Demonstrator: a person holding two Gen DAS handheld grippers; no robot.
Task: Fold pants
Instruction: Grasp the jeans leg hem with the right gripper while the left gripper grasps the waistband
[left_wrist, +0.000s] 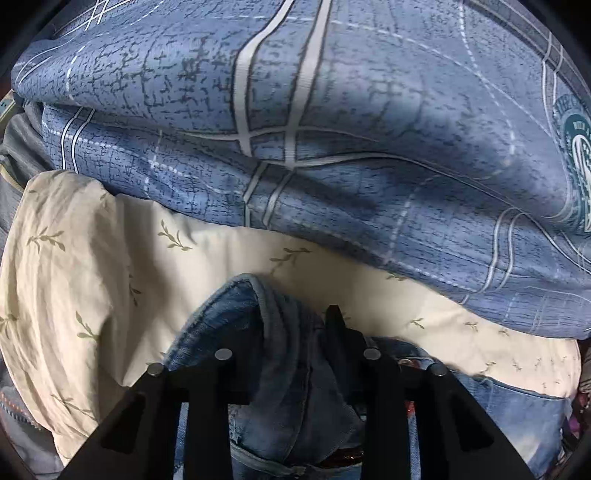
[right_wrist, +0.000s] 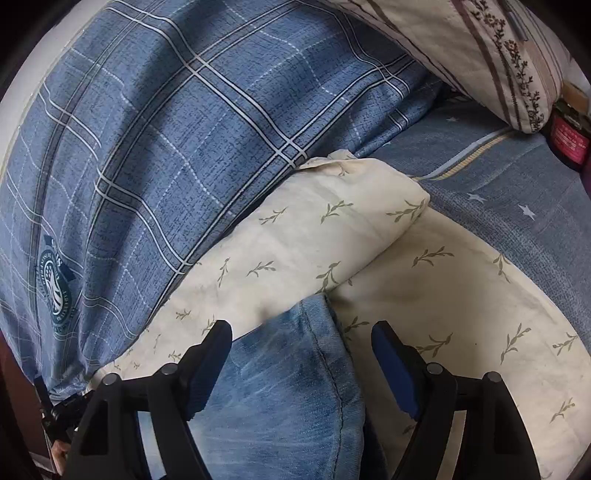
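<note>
Blue denim pants (right_wrist: 280, 387) lie on the cream leaf-print sheet (right_wrist: 461, 295), a bunched fold of them rising between the left gripper (left_wrist: 291, 325) fingers. The right gripper (right_wrist: 301, 332) straddles the pants' corner. Behind the sheet sits the blue plaid quilt (left_wrist: 332, 129); to its right a striped floral pillow (right_wrist: 491, 55) rests over a blue star-print sheet (right_wrist: 517, 184).
</note>
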